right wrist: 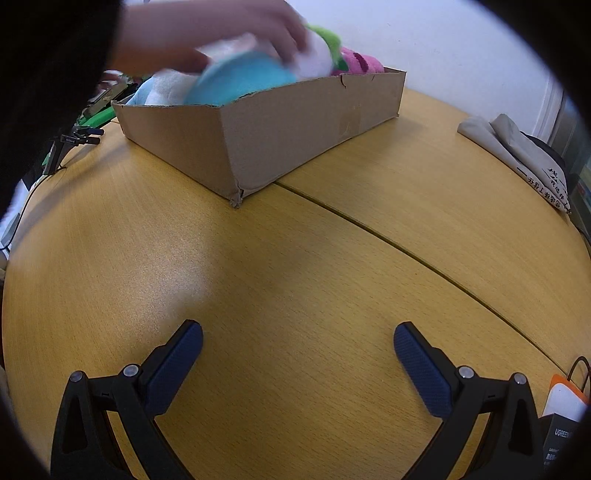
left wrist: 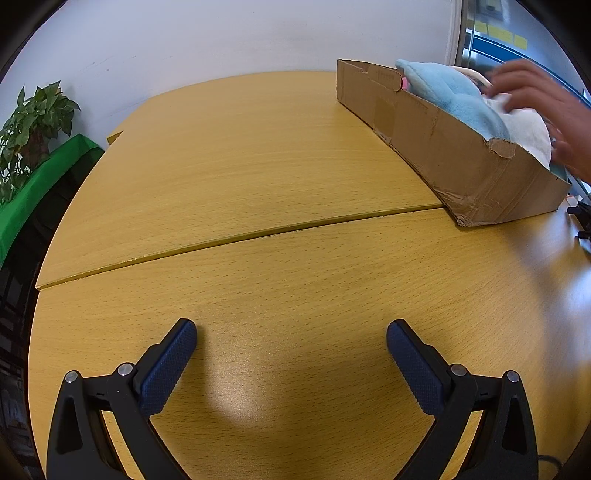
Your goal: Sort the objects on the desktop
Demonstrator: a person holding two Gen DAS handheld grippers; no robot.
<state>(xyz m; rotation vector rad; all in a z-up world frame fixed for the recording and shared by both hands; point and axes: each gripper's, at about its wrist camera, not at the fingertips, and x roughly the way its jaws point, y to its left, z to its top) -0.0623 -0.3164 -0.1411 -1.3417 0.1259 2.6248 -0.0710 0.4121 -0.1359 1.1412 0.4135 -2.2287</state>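
Note:
A torn cardboard box (left wrist: 454,155) stands on the wooden table (left wrist: 258,177) at the right in the left wrist view, and at the far centre in the right wrist view (right wrist: 280,129). It holds soft toys: a blue and white plush (left wrist: 461,99), seen too in the right wrist view (right wrist: 240,81), a green one (right wrist: 328,37) and a pink one (right wrist: 360,62). A bare hand (left wrist: 535,99) reaches into the box and rests on the plush (right wrist: 221,29). My left gripper (left wrist: 291,345) is open and empty over bare table. My right gripper (right wrist: 298,347) is open and empty too.
A potted plant (left wrist: 33,122) on a green cloth (left wrist: 40,184) stands off the table's left. A folded beige bag (right wrist: 517,155) lies at the right edge. A white and orange item (right wrist: 565,398) and a dark box (right wrist: 557,443) sit at lower right. Cables and clips (right wrist: 74,140) lie left of the box.

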